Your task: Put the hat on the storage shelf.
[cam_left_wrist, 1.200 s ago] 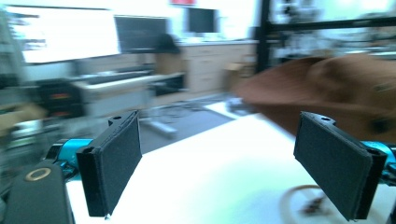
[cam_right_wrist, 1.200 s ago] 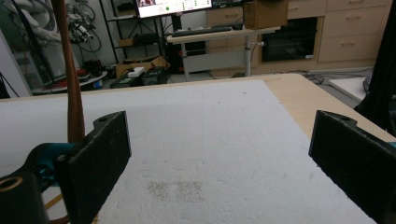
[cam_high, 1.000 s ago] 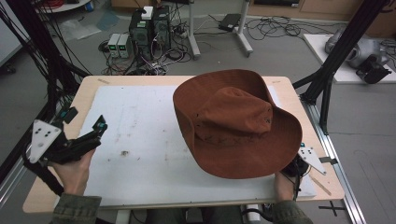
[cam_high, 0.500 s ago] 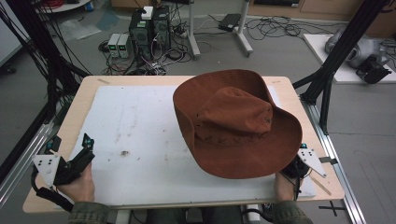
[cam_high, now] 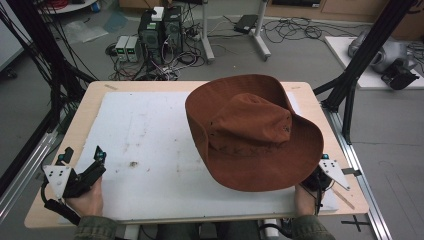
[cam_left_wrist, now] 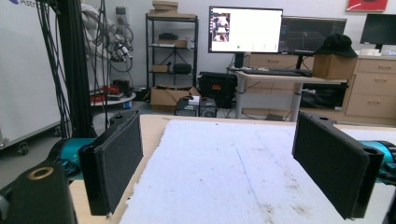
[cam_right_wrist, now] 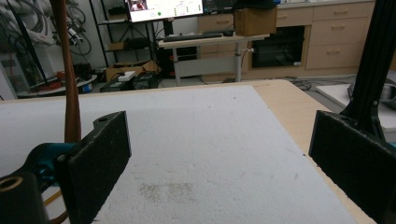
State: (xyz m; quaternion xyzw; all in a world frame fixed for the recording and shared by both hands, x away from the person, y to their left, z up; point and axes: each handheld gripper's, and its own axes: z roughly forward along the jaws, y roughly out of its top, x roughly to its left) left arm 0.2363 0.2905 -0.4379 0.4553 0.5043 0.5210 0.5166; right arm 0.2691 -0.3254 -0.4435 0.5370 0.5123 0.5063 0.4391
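At the far left of the high view, my left gripper (cam_high: 82, 162) sits low at the near-left corner of the table (cam_high: 65, 145), resting over the edge of the white foam board (cam_high: 150, 130) that covers most of it. Its jaws are spread wide with nothing between them; the left gripper view looks out between both black pads (cam_left_wrist: 116, 163) across bare, scuffed board.

Moving right, the brown wide-brimmed hat (cam_high: 252, 132) lies crown up on the right half of the board, its brim overhanging toward me. It is the only object on the table.

At the far right, my right gripper (cam_high: 320, 175) is tucked just beside the near-right edge of the brim — partly hidden under it, as far as I can tell. Its own view shows its jaws spread too, empty, with a thin brown strip of hat brim (cam_right_wrist: 71, 74) standing at the left.

I judge this to be the approach, before any grasp: neither gripper holds the hat. The next move calls for bringing the right jaws around the brim edge and closing — the left has a longer reach across the board.
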